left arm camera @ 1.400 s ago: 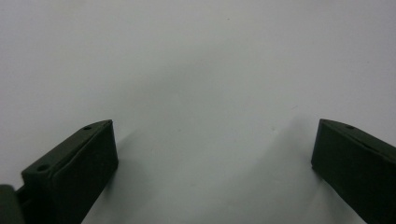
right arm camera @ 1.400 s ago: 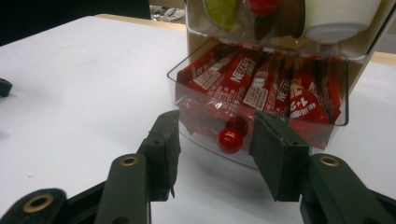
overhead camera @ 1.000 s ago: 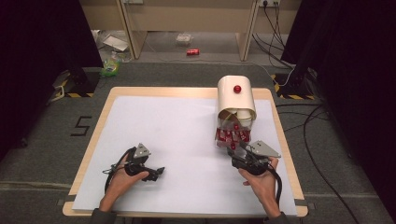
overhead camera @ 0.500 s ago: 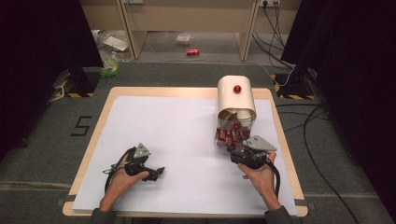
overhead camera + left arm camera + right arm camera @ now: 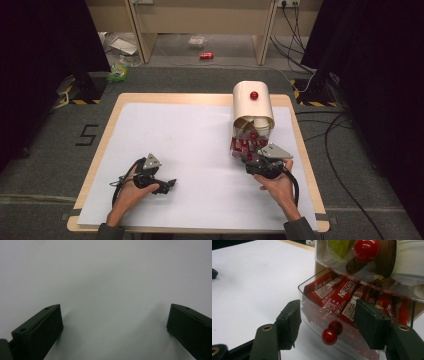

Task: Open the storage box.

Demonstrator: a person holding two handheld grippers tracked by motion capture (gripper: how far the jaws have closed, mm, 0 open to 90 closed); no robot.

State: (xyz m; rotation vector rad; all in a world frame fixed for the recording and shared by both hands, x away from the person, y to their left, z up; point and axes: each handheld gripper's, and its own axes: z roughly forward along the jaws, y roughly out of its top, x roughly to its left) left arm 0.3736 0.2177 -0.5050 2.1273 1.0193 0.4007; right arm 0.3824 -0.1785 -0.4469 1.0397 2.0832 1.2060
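Note:
A cream box (image 5: 252, 106) with a red knob (image 5: 254, 95) stands at the table's far right. Its clear drawer (image 5: 245, 146) is pulled out toward me and holds several red Nescafe sachets (image 5: 337, 296). A small red drawer knob (image 5: 329, 336) sits on the drawer's front. My right gripper (image 5: 327, 325) is open, one jaw on each side of that knob, apart from it. From above, the right gripper (image 5: 250, 159) is right at the drawer front. My left gripper (image 5: 169, 184) rests open near the front left, and its own view has the left gripper (image 5: 115, 322) over bare white surface.
The white table (image 5: 200, 130) has a wooden rim. Behind the drawer, the box's clear lid (image 5: 332, 255) with a large red knob (image 5: 366, 250) overhangs. A red can (image 5: 206, 56) and a green bag (image 5: 118, 74) lie on the floor beyond; cables (image 5: 340, 150) run at the right.
My right gripper has moved a little forward and left, up to the drawer front. The left gripper has stayed where it was.

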